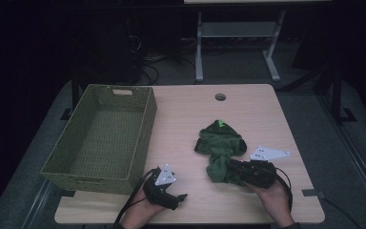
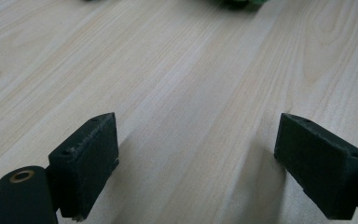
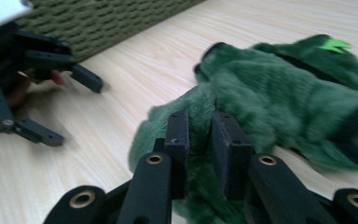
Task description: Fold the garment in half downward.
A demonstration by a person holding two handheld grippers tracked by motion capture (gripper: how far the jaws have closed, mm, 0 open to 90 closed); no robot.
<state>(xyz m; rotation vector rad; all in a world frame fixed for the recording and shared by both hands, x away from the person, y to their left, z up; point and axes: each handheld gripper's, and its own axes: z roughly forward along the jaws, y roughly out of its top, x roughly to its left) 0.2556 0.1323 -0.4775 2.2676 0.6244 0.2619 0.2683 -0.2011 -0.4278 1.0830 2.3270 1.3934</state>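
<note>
Pinching a fold of the green garment (image 3: 279,102), the right claw (image 3: 199,140) has its jaws drawn nearly together, with plush fabric squeezed between the pads. In the high view the right claw (image 1: 236,168) bites the garment's (image 1: 220,150) near end, the part closest to the person. From that grip the garment runs away from the person across the surface (image 1: 248,109), its long axis pointing roughly toward the far edge, and a bright green tag (image 1: 222,123) marks its far end. The right hand (image 1: 272,195) is therefore the one already on the cloth.

The left claw (image 1: 171,191) lies to the garment's left, apart from it, between the garment and the basket (image 1: 100,138). Its jaws stand wide and released, with bare wood between them in the left gripper view; its pads (image 2: 86,163) hold nothing. A sliver of the garment (image 2: 242,3) shows at the top edge there, so the left claw faces broadly toward the cloth.

The basket sits well to the garment's left, open side up, nothing visible inside. Judged from this layout, the coming move is a lift and carry leftward, across the left claw's position, with the hanging far end trailing.
</note>
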